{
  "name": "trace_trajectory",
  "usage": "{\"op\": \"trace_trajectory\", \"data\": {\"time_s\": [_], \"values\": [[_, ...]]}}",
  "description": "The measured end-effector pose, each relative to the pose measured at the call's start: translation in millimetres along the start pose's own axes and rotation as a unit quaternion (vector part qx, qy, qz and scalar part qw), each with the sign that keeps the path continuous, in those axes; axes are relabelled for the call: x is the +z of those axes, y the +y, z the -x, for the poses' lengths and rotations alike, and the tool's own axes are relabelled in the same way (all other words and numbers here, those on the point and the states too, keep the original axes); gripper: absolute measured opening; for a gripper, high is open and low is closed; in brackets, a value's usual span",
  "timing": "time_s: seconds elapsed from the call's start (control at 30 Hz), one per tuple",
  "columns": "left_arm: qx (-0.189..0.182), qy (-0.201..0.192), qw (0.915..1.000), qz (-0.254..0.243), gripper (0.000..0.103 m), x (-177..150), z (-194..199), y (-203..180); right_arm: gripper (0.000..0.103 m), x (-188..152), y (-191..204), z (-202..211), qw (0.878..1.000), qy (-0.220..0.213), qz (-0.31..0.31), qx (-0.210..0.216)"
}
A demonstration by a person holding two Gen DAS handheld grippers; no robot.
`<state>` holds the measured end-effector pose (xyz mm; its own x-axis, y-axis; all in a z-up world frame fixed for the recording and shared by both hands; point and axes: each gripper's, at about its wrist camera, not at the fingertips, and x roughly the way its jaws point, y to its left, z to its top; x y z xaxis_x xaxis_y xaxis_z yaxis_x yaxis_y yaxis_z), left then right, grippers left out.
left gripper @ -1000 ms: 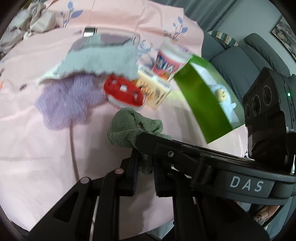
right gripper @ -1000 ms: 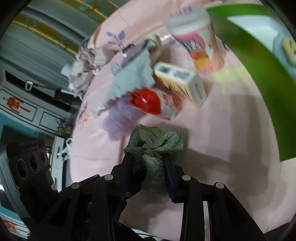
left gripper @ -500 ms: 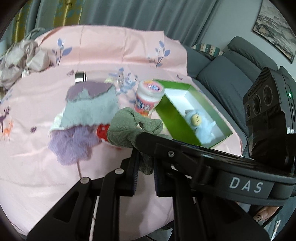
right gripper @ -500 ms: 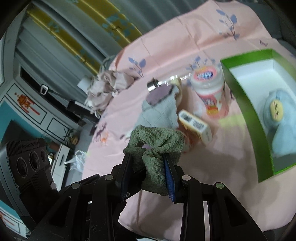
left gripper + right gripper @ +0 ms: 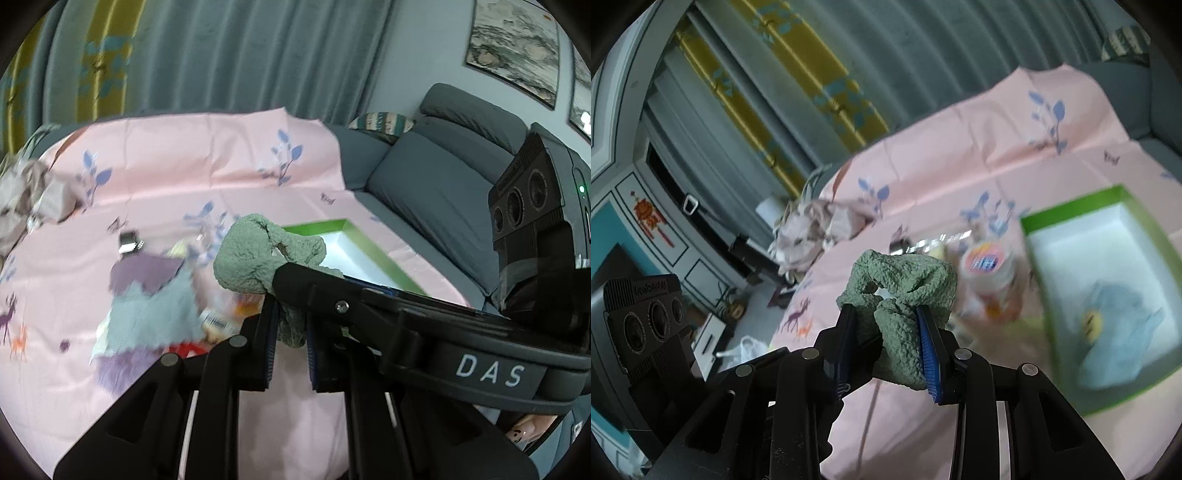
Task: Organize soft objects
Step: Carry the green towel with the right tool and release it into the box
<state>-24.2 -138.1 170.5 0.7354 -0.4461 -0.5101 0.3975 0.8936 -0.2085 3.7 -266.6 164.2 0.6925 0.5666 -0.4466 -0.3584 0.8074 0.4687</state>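
Both tongs are clamped on the green cloth, the left gripper and right gripper carrying it clear above the pink sheet, evidently bound for the green box already housing a blue plush.

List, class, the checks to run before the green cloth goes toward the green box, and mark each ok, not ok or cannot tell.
1. Right gripper clamped on the cloth: ok, both pads press into it.
2. Left gripper on the same cloth: ok, it is shut on a hanging fold.
3. Cloth off the pink sheet: ok, it hangs in the air.
4. Room in the box: ok, the blue toy fills one end and the rest shows white floor.
5. Jar clear of the path: cannot tell, it stands close by the box's near corner.
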Motion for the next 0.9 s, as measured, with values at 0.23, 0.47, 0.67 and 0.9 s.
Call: {"op": "trace_trajectory", "data": {"time_s": [0.23,0.47,0.67,0.9], "values": [[-0.023,-0.014,0.9993,-0.024,0.010,31,-31,-31,0.036,28,-31,20,0.999,-0.037,0.002,-0.037],[-0.053,0.013,0.9978,-0.036,0.010,40,-74,-60,0.036,33,-75,31,0.994,-0.065,-0.032,-0.086],[-0.063,0.039,0.9957,-0.056,0.010,37,-105,-81,0.036,30,-114,33,0.990,-0.071,-0.074,-0.101],[-0.071,0.071,0.9928,-0.065,0.010,31,-137,-94,0.036,23,-149,32,0.983,-0.067,-0.117,-0.122]]}}
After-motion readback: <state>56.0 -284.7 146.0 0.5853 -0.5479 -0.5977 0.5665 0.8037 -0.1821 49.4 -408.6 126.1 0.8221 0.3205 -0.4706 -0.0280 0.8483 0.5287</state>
